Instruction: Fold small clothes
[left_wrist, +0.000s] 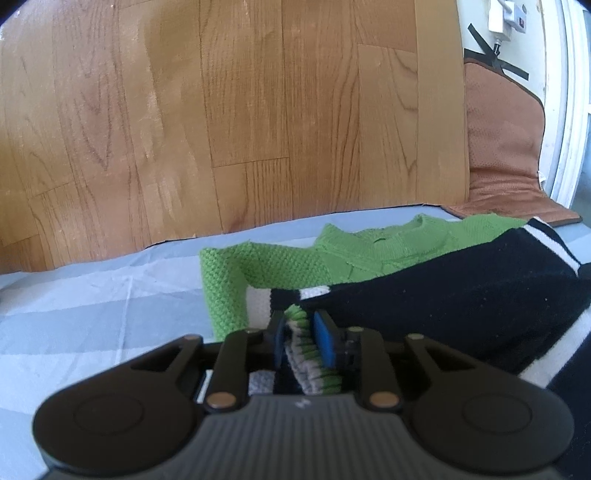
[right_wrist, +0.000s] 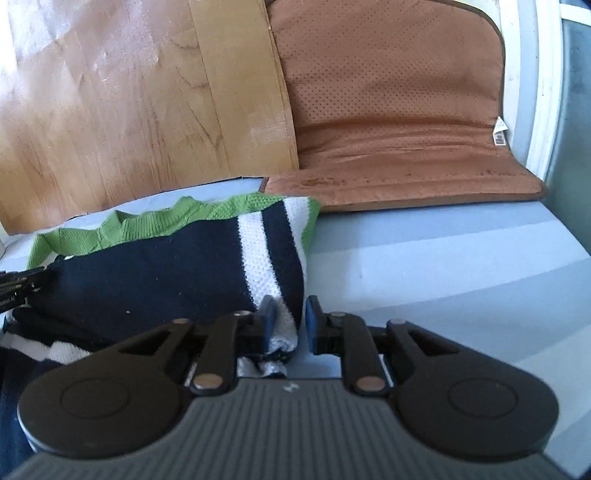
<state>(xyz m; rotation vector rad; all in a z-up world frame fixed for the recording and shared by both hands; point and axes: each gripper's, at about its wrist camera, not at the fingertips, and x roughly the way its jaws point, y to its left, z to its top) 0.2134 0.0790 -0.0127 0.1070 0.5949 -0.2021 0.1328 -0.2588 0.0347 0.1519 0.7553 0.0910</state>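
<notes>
A small knit sweater (left_wrist: 443, 295), navy with white stripes and green trim, lies bunched on a pale blue sheet (left_wrist: 92, 295). My left gripper (left_wrist: 301, 332) is shut on a green and grey ribbed edge of it, which fills the gap between the blue pads. In the right wrist view the sweater (right_wrist: 166, 273) lies folded over to the left. My right gripper (right_wrist: 290, 321) straddles its white corner. The cloth touches the left pad, while a thin strip of sheet shows before the right pad. A black part at the left edge (right_wrist: 14, 288) looks like the other gripper.
The sheet (right_wrist: 424, 266) ends at a wooden floor (left_wrist: 221, 110) beyond the sweater. A brown perforated mat (right_wrist: 388, 110) lies at the back right, overlapping the sheet's far edge. Behind the mat stand a white door frame (left_wrist: 569, 110) and a white plug (left_wrist: 502, 18).
</notes>
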